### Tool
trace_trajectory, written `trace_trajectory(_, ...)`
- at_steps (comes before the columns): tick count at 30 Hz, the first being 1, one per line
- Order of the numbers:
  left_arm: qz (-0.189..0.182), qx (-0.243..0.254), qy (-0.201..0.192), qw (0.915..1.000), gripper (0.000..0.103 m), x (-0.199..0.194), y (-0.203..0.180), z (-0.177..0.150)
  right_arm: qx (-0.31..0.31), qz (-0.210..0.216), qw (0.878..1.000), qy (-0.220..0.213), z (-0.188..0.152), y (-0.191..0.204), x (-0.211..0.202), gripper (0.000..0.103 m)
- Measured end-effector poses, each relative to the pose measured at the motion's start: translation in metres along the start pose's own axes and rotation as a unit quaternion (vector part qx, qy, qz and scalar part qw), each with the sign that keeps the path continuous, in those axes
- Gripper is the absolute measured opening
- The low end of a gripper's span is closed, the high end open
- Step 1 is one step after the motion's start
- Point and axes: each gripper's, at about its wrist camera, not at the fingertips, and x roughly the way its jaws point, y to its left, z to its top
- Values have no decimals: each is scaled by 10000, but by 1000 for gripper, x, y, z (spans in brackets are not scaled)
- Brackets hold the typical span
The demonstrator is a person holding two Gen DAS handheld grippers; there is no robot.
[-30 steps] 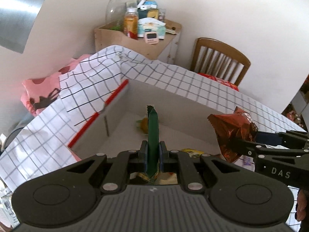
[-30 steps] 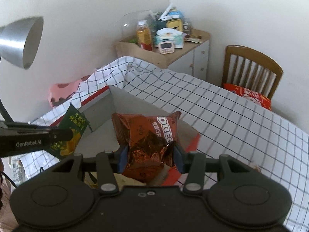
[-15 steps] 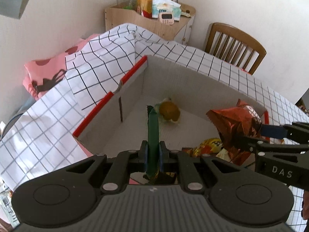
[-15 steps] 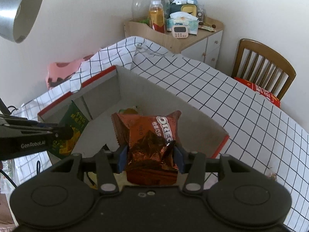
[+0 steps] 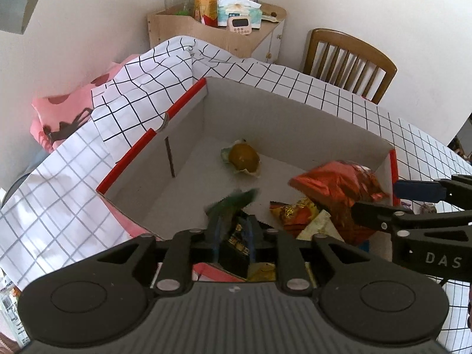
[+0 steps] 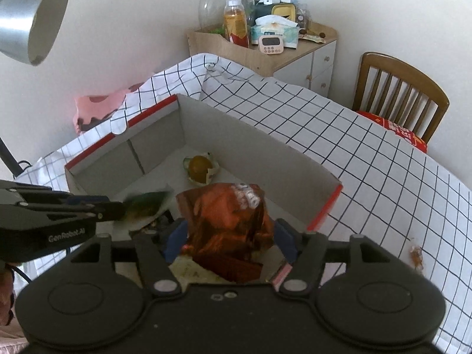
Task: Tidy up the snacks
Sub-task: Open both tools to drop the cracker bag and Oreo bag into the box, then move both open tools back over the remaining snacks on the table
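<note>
A grey cardboard box with red rims stands on the checked tablecloth. My left gripper is open over its near side; a blurred green snack bag tips out between the fingers. My right gripper is open too; the orange-brown Oreo packet is blurred and sits loose between its blue pads. A round yellow snack in a wrapper lies deeper in the box. Several packets lie at the near end.
A wooden cabinet with a bottle, tissues and a timer stands behind the table. A wooden chair is at the far right. A lamp shade hangs upper left. A small wrapped sweet lies on the cloth.
Both grippers moved forward and down over the box and opened. The green bag, upright before, is tipping loose from the left fingers. The Oreo packet is slipping from the right pads.
</note>
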Motion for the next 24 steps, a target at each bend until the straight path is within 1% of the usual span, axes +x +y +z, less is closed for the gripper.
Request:
trace_trajectory(4, -126, -54, -91, 9999, 36, -9, -5, -3, 29, 12, 9999, -104, -3, -3, -13, 69)
trace_trajectory(5, -144, -64, -120, 9998, 46, -12, -6, -3, 37, 15, 9999, -132, -4, -4, -17, 70)
trace_trajectory(6, -164, -79, -170, 9997, 58, -15, -8, -3, 56, 14, 9998, -170, -5, -6, -21, 74)
trace_trajectory(8, -243, -83, -340, 9991, 64, -24, -12, -4, 92, -31, 9996, -273, -7, -9, -30, 78)
trace_trajectory(11, -334, -30, -473, 9983, 65, -34, -22, -4, 166, -30, 9991, -378, -10, -17, -43, 81)
trace_trajectory(13, -397, 14, -575, 9976, 69, -41, -30, -4, 234, -44, 9987, -456, -13, -23, -51, 84)
trace_trajectory(14, -412, 45, -640, 9971, 70, -44, -35, -5, 258, -49, 9984, -503, -15, -26, -56, 88)
trace_trajectory(15, -438, 79, -695, 9966, 70, -47, -39, -5, 297, -71, 9980, -556, -18, -31, -60, 90)
trace_trajectory(19, -624, 240, -866, 9940, 71, -58, -62, -7, 458, -149, 9966, -668, -27, -48, -76, 90)
trace_trajectory(23, -809, 340, -1013, 9910, 77, -66, -86, -12, 637, -199, 9948, -774, -41, -68, -95, 92)
trace_trajectory(24, -867, 354, -1053, 9900, 79, -68, -91, -13, 682, -225, 9942, -803, -46, -75, -100, 94)
